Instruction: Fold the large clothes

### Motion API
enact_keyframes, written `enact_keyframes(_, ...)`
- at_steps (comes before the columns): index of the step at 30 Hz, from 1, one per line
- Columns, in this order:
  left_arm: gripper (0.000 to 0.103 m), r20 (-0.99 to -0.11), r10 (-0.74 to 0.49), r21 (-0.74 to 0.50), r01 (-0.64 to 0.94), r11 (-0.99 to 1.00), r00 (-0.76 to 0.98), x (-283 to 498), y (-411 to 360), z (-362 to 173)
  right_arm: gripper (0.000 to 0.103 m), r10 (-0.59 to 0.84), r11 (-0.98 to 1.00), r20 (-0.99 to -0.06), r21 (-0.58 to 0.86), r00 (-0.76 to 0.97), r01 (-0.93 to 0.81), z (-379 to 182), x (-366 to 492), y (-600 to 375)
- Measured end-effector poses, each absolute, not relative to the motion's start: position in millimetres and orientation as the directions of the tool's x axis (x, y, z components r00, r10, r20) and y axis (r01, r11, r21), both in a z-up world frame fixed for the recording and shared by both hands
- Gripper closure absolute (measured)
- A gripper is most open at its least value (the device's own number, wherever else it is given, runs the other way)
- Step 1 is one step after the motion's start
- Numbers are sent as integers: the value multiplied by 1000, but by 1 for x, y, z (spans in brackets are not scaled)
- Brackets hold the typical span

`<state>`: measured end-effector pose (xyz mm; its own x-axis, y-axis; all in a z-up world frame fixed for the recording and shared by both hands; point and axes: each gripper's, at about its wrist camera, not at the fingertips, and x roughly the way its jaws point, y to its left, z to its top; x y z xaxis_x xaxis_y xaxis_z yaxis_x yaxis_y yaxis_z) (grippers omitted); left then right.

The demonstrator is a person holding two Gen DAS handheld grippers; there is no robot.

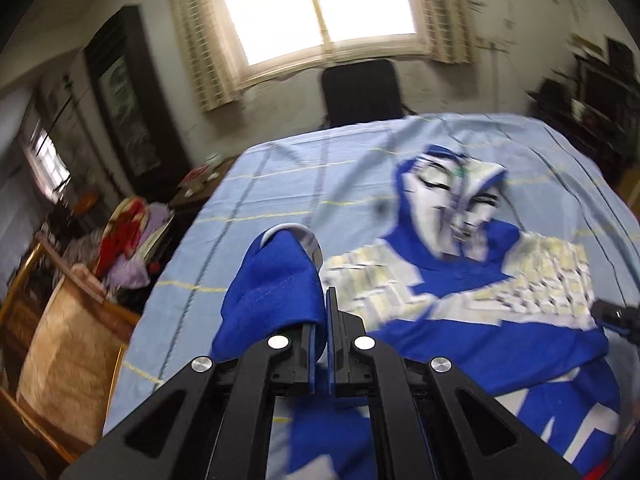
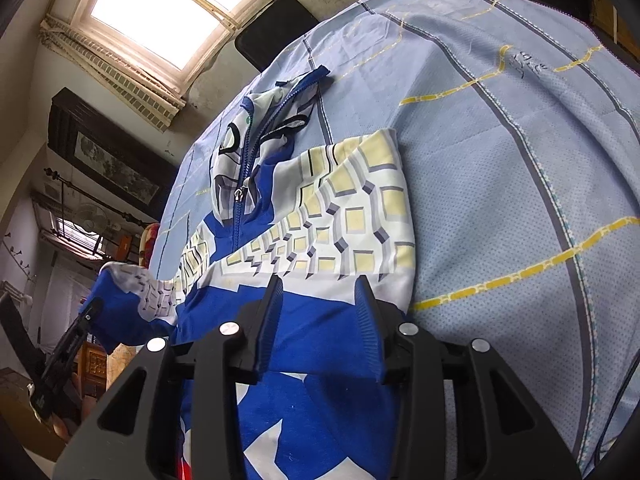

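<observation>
A blue zip-up hooded jacket [image 1: 480,280] with white and pale-yellow block print lies front up on a light blue sheet [image 1: 280,184]. Its printed hood [image 1: 452,196] points toward the window. My left gripper [image 1: 323,308] is shut on the blue sleeve [image 1: 272,292], which is bunched and lifted off the sheet. The right wrist view shows that sleeve [image 2: 120,304] raised at the left, with the left gripper [image 2: 94,306] on it. My right gripper [image 2: 320,304] hovers low over the jacket's blue body [image 2: 320,340], jaws apart, pads not pressing fabric. The jacket's right shoulder [image 2: 360,208] lies flat.
A black chair [image 1: 362,92] stands behind the table's far edge under a bright window [image 1: 320,4]. Left of the table are wooden furniture [image 1: 60,320] and a pile of coloured cloth [image 1: 124,240]. Dark shelves [image 1: 592,100] stand at the right. Bare sheet [image 2: 520,160] stretches right of the jacket.
</observation>
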<state>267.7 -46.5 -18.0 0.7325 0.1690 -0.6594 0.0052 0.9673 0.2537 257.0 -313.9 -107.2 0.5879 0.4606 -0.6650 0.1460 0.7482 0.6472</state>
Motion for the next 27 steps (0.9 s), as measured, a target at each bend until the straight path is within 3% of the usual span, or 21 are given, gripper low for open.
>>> enact_keyframes(9, 94, -747, 115, 361, 254, 897, 655, 269, -150, -111, 64, 460, 724, -659, 667, 595, 178, -110, 257, -326)
enact_keyframes(12, 74, -776, 86, 328, 284, 901, 625, 270, -149, -118, 63, 461, 726, -662, 664, 591, 177, -110, 258, -325)
enact_keyframes(14, 51, -761, 66, 320, 285, 903, 645, 263, -141, -109, 63, 460, 731, -664, 660, 590, 173, -110, 258, -323)
enact_keyframes(17, 28, -728, 39, 309, 277, 910, 685, 246, -120, -90, 62, 458, 742, -667, 651, 587, 161, -110, 259, -319)
enact_keyframes(22, 14, -663, 60, 309, 200, 930, 746, 221, -63, -64, 61, 478, 760, -650, 644, 591, 93, -103, 256, -308)
enact_keyframes(27, 14, -692, 136, 306, 118, 945, 709, 227, -6, -78, 59, 488, 817, -633, 574, 601, -60, -84, 248, -273)
